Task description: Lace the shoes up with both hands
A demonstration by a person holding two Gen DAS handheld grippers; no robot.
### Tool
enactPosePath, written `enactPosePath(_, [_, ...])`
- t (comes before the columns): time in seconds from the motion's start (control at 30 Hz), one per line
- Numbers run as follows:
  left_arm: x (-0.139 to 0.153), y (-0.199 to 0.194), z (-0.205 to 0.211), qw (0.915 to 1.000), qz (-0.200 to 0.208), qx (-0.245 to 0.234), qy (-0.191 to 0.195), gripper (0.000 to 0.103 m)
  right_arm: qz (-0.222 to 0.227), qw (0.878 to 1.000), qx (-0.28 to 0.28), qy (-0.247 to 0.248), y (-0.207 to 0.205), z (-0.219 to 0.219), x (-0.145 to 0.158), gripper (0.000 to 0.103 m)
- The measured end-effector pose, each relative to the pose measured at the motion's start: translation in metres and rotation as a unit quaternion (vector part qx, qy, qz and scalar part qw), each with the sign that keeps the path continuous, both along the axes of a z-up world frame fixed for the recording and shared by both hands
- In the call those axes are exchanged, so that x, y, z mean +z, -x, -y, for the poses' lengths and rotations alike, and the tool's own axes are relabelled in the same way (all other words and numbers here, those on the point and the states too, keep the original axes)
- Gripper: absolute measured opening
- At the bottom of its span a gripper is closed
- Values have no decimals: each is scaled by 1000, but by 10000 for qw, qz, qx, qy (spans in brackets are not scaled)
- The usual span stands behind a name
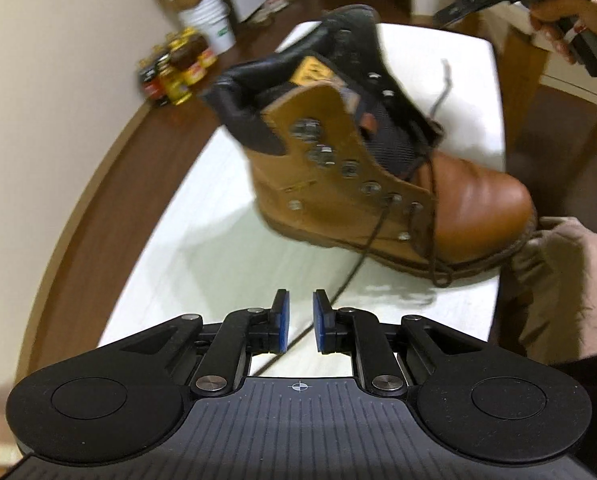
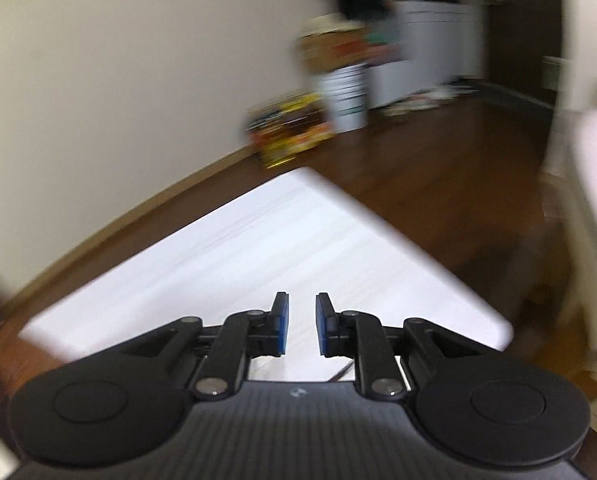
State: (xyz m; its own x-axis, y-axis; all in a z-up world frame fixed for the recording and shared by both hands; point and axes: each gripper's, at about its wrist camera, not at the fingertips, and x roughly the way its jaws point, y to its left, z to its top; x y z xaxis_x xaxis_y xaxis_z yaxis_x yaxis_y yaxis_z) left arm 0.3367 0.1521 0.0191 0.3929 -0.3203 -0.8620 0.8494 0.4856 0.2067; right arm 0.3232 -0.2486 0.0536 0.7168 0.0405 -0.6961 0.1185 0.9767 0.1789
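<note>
Both the left gripper and right gripper stand slightly open, seemingly gripping nothing, with the tan boot near the white table's right edge.

The boot stands across the middle of the white worktop and blocks most of its width. Its dark lace trails over the near surface and passes under the right-hand blade of the left tongs (whether it touches there is unclear). To the left of the boot the worktop lies bare out to its edge. At the far right, the right tongs hang above the worktop, well apart from the boot.
</note>
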Motion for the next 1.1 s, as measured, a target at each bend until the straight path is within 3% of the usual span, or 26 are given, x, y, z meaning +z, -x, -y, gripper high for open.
enactPosePath(0.03, [-2,1,2,9998,61,-178,72,15,-23,9980,582,249,2,-22,1,17])
enactPosePath(0.1, [-6,7,2,9989,136,-444,101,18,-14,9814,1651,977,3,-71,0,17])
enactPosePath(0.17, [-13,14,7,9955,356,-880,-17,21,22,9485,2641,1751,8,-113,-4,17])
enactPosePath(0.27, [-21,16,12,9941,406,-981,-203,21,63,9130,3272,2434,9,-136,-16,17])
enactPosePath(0.4, [-24,17,21,9962,334,-755,-267,21,115,8729,4138,2581,-12,-154,-36,16])
enactPosePath(0.43, [-23,17,24,9970,318,-665,-253,21,126,8712,4166,2594,-12,-159,-41,16])
enactPosePath(0.47, [-24,17,25,9974,312,-605,-249,21,177,8601,4365,2635,-16,-157,-44,16])
enactPosePath(0.53, [-20,20,27,9979,350,-494,-238,21,255,8424,4684,2654,-23,-155,-48,4])
enactPosePath(0.57, [-19,23,31,9979,383,-456,-270,21,273,8345,4941,2424,-28,-149,-48,4])
enactPosePath(0.7, [-18,29,46,9974,510,-353,-372,21,187,8367,5001,2227,-36,-133,-48,4])
enactPosePath(0.73, [-20,29,49,9974,534,-316,-378,21,124,8432,4901,2206,-39,-124,-47,4])
enactPosePath(0.8, [-27,27,55,9974,521,-192,-448,21,-4,8589,4630,2188,-45,-113,-48,4])
enactPosePath(0.9, [-36,24,56,9971,453,-96,-606,16,-395,9093,3483,2241,-58,-72,-47,4])
enactPosePath(0.93, [-38,22,54,9978,327,-51,-579,8,-424,9138,3363,2237,-59,-68,-47,4])
enactPosePath(0.97, [-38,21,50,9986,196,14,-492,4,-504,9257,3036,2201,-60,-56,-45,3])
enactPosePath(1.03, [-38,20,46,9991,57,92,-413,3,-666,9463,2351,2118,-62,-31,-40,3])
enactPosePath(1.1, [-36,24,40,9991,-21,121,-417,2,-867,9540,1999,2061,-55,-16,-39,3])
